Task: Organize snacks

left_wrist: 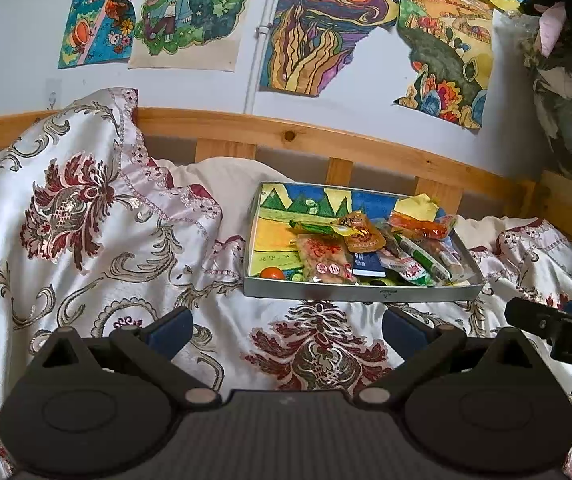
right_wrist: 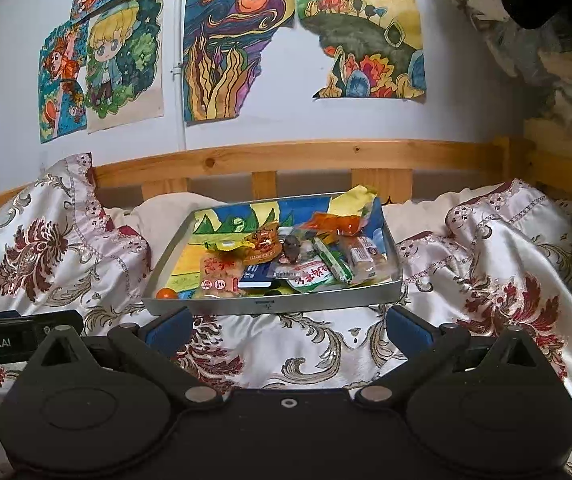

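A shallow silver tray (left_wrist: 358, 293) lined with a colourful drawing sits on the bed and holds a pile of snack packets (left_wrist: 382, 248) and a small orange ball (left_wrist: 273, 273). It also shows in the right wrist view (right_wrist: 286, 303), with the packets (right_wrist: 286, 256) heaped in its right half. My left gripper (left_wrist: 286, 330) is open and empty, a little short of the tray's near wall. My right gripper (right_wrist: 288, 330) is open and empty, just in front of the tray. The right gripper's body (left_wrist: 558, 330) shows at the right edge of the left view.
A white and red floral satin bedspread (left_wrist: 85, 220) covers the bed in rumpled folds. A wooden bed rail (left_wrist: 326, 140) runs behind the tray. Drawings (left_wrist: 326, 28) hang on the wall. Piled cloth (left_wrist: 566, 60) stands at the far right.
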`<state>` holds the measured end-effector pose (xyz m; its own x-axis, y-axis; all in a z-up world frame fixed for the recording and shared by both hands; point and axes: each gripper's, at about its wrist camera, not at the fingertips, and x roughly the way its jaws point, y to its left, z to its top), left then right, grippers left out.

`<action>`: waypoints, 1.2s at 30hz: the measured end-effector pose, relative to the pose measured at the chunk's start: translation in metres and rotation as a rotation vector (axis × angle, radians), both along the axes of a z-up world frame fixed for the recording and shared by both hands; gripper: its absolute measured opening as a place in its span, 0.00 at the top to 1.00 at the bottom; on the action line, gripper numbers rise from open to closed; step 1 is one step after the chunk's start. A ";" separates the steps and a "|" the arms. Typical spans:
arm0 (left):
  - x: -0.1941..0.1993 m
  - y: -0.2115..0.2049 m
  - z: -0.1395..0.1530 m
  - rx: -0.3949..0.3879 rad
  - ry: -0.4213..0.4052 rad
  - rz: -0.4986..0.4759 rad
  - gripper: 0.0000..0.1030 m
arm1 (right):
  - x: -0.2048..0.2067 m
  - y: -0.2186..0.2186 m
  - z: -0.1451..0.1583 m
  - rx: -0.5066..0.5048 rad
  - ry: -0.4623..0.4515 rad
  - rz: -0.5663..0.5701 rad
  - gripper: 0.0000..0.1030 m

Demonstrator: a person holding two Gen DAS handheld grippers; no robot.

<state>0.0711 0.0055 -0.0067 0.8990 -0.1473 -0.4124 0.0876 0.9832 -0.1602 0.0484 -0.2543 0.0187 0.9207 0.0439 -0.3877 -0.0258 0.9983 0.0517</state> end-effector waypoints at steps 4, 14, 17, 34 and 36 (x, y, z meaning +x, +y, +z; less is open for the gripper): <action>-0.002 0.000 0.001 0.003 -0.001 0.009 0.00 | -0.003 0.000 0.002 -0.004 -0.009 0.002 0.01; -0.004 -0.001 0.002 0.022 0.003 0.020 0.00 | -0.011 0.001 0.008 0.000 -0.025 0.015 0.01; -0.004 -0.001 0.001 0.023 0.003 0.020 0.00 | -0.013 0.003 0.008 -0.013 -0.028 0.024 0.01; -0.005 -0.001 -0.001 0.022 0.011 0.017 0.00 | -0.013 0.005 0.009 -0.006 -0.017 0.023 0.01; -0.005 0.000 -0.001 0.016 0.013 0.018 0.00 | -0.013 0.005 0.009 -0.006 -0.017 0.022 0.01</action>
